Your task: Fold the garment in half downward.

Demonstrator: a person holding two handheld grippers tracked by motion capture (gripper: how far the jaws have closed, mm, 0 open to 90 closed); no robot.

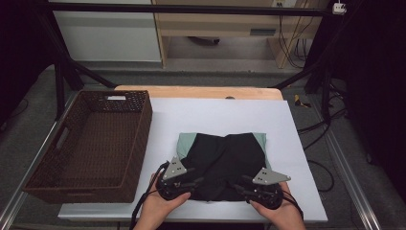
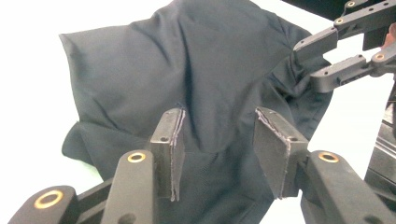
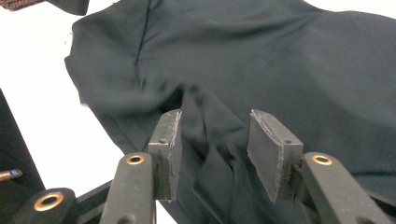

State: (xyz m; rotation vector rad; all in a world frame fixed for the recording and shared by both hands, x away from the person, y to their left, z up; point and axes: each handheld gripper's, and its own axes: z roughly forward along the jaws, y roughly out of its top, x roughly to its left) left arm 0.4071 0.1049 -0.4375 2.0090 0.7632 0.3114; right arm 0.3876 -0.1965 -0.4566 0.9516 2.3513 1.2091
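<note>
Lying folded on the white sheet (image 1: pixel 215 115) just right of the wicker basket (image 1: pixel 91 143), the black garment (image 1: pixel 222 160) has both grippers — left gripper (image 2: pixel 218 149), right gripper (image 3: pixel 212 149) — at its near edge, jaws spread over the cloth.

A black garment (image 1: pixel 222 163), folded into a rough, rumpled square, lies flat on the white surface (image 1: pixel 215 115) with pale green cloth (image 1: pixel 184 142) showing at its far corners. Its near edge sits directly ahead of the left hand-held gripper (image 1: pixel 195 182) and the right hand-held gripper (image 1: pixel 238 188), fabric creased between their parted jaws.
</note>
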